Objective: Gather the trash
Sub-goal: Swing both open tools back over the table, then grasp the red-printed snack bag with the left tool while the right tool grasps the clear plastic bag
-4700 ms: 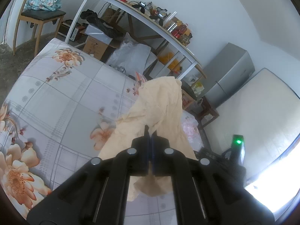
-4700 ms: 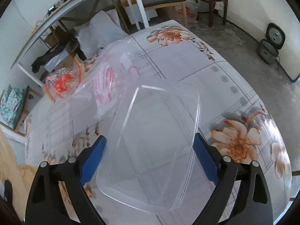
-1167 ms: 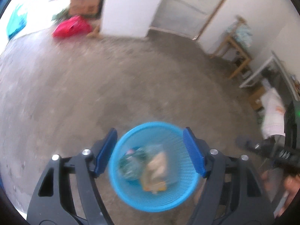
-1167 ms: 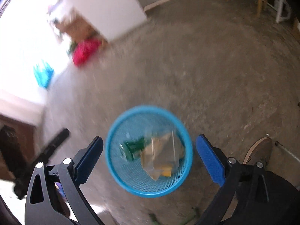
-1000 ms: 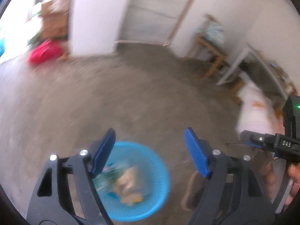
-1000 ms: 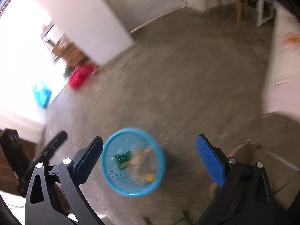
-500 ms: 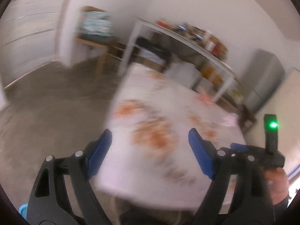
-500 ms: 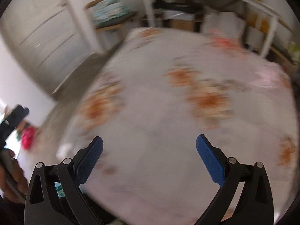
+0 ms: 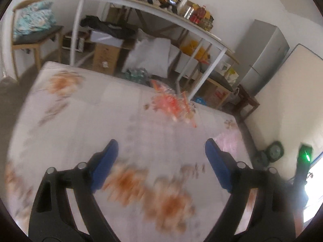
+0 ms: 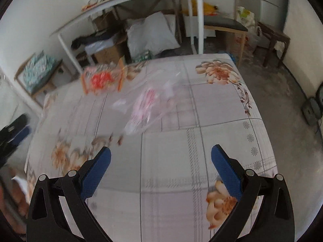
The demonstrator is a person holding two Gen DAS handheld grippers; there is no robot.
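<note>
On the floral-patterned surface (image 10: pixel 201 121) lie an orange-red plastic wrapper (image 10: pixel 102 80) and a clear pink-printed bag (image 10: pixel 147 104); left claw (image 9: pixel 161 151) and right claw (image 10: pixel 161 159) gape wide, empty, touching nothing.

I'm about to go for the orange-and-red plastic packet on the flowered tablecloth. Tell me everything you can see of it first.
The orange-and-red plastic packet is a crinkly, glossy wrapper, clear in places, with orange edges and a red patch in the middle. It looks roughly rectangular and crumpled, though blur hides any print. It lies on the flowered tablecloth near the far edge, in front of the white shelf table. A clear plastic bag with pink print lies just beside it on the right; whether they touch is unclear. Neither gripper touches it, and both are open.
</note>
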